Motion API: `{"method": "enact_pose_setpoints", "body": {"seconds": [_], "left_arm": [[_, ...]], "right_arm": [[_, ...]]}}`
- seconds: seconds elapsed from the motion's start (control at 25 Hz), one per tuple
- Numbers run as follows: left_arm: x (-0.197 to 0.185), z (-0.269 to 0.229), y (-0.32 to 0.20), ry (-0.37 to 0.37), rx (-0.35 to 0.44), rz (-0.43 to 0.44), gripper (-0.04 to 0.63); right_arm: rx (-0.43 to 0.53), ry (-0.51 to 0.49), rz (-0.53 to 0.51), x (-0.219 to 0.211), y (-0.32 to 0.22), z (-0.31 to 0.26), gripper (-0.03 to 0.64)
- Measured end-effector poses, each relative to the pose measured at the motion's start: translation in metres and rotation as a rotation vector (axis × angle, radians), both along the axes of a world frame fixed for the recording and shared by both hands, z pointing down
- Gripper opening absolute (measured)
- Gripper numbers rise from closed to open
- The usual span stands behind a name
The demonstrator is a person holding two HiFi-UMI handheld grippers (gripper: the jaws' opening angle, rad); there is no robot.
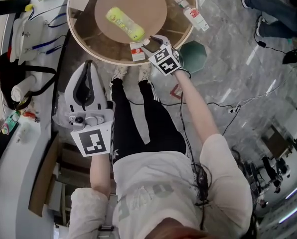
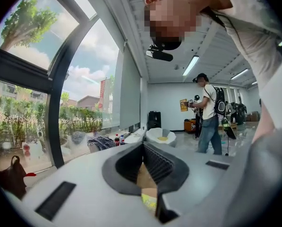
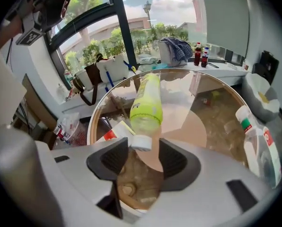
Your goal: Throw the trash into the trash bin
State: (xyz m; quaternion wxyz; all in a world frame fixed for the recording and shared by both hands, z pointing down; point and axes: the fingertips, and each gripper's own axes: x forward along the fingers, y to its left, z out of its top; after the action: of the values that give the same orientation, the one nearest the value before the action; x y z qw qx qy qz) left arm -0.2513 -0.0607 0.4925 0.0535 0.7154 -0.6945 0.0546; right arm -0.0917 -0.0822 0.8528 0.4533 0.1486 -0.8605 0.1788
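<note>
Picking up: the right gripper (image 3: pixel 143 151) holds its jaws wide at the bottle (image 3: pixel 146 103) (cap end, not yet gripped); next, they should close. The left gripper (image 1: pixel 87 66) has its jaws together, empty.

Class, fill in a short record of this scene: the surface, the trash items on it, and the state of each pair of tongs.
surface: round glass table with a wooden rim
trash item 1: yellow-green bottle, lying on its side near the middle
trash item 2: clear bottle with red label, at the table's edge
trash item 3: small red-and-white carton, by the near rim
right tongs: open, lined up with the yellow-green bottle's white cap, not gripping it
left tongs: shut, empty, off the table
</note>
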Motion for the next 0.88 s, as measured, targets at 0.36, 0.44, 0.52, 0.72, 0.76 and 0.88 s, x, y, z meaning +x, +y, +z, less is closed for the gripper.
{"method": "enact_pose_setpoints", "body": {"seconds": [0.36, 0.44, 0.52, 0.72, 0.76, 0.88], "left_arm": [[-0.014, -0.014, -0.009, -0.012, 0.007, -0.001, 0.012], [-0.016, -0.03, -0.013, -0.011, 0.024, -0.002, 0.012], [-0.017, -0.047, -0.014, -0.011, 0.039, 0.001, 0.012], [-0.02, -0.108, -0.032, -0.026, 0.158, 0.03, 0.012], [-0.02, -0.122, -0.034, -0.02, 0.189, 0.04, 0.012], [-0.009, -0.152, -0.032, 0.009, 0.238, 0.082, 0.012]], "right_arm": [[0.042, 0.011, 0.036, -0.005, -0.025, -0.024, 0.132], [0.051, -0.005, 0.083, -0.005, -0.035, -0.047, 0.132], [0.067, -0.017, 0.125, -0.005, -0.041, -0.074, 0.132], [0.187, -0.041, 0.168, -0.014, -0.072, -0.148, 0.13], [0.206, -0.046, 0.179, -0.015, -0.074, -0.165, 0.13], [0.265, -0.097, 0.23, -0.015, -0.071, -0.224, 0.13]]}}
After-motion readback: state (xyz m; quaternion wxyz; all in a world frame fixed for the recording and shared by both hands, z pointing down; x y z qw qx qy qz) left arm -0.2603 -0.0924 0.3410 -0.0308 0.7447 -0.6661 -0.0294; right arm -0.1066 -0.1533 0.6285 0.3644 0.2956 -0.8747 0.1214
